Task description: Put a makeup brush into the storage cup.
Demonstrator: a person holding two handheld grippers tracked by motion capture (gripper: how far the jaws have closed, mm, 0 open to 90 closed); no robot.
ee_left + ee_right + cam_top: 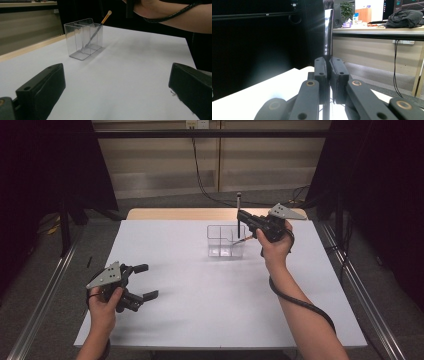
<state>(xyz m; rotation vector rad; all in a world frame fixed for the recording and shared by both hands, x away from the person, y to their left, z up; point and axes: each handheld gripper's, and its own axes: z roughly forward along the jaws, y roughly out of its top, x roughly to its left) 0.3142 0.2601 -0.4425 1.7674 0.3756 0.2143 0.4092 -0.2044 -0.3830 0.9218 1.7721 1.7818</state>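
White sheet (pixel 200 290) covers the table, wooden edge (pixel 175 213) at the far side, grey floor and dark curtains around. Right gripper (pixel 240 217) clamps a dark upright brush (pixel 238 207) over the clear box (pixel 225 242), where 1 brush (pixel 100 26) leans. Left gripper (pixel 147 281), near left, gapes wide.

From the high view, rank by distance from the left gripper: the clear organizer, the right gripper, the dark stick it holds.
From the left gripper:
1. Clear organizer, table centre-back.
2. Right gripper, above the organizer's far right side.
3. Dark stick, upright in its jaws; too close to call against 2.
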